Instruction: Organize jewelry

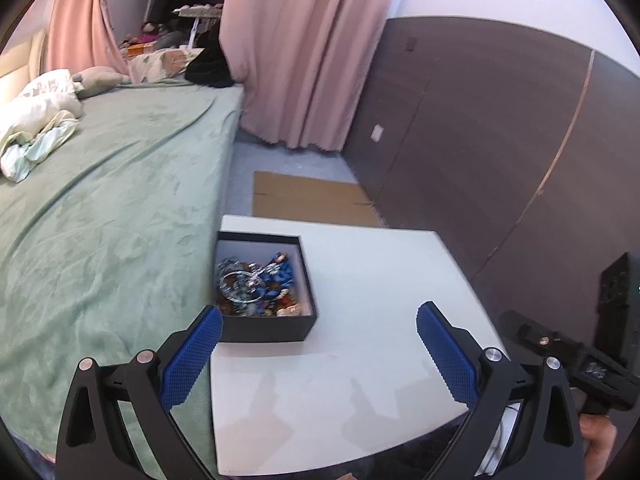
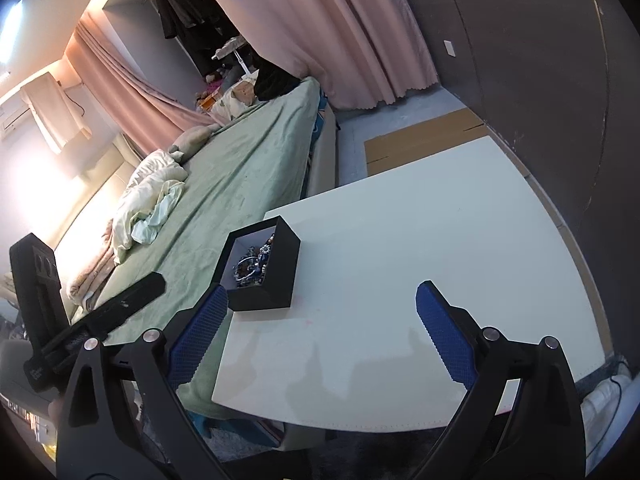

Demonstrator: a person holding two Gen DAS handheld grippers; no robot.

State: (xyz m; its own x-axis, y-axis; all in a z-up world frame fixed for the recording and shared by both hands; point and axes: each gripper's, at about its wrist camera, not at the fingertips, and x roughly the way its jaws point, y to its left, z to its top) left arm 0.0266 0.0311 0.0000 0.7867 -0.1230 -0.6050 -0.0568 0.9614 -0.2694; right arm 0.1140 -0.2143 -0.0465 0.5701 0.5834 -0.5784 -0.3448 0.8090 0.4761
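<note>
A square black box (image 1: pixel 266 326) with a white lining stands at the left edge of the white table (image 1: pixel 372 280). It holds a tangle of jewelry (image 1: pixel 256 284): blue beads, silver bangles, brown beads. My left gripper (image 1: pixel 318 314) hangs above the table's near part, open, with nothing between its blue pads; the box lies just beyond its left finger. In the right wrist view the same box (image 2: pixel 276 264) with the jewelry (image 2: pixel 252 266) sits ahead and left of my right gripper (image 2: pixel 322 292), which is open and empty over the bare table (image 2: pixel 400 248).
A bed with a green blanket (image 1: pixel 112 200) runs along the table's left side, bedding piled at its far end. A dark panelled wall (image 1: pixel 500 140) borders the right. Flat cardboard (image 1: pixel 312 200) lies on the floor beyond the table. Pink curtains (image 1: pixel 300 52) hang behind. The other handheld gripper's body (image 1: pixel 580 360) shows at the right.
</note>
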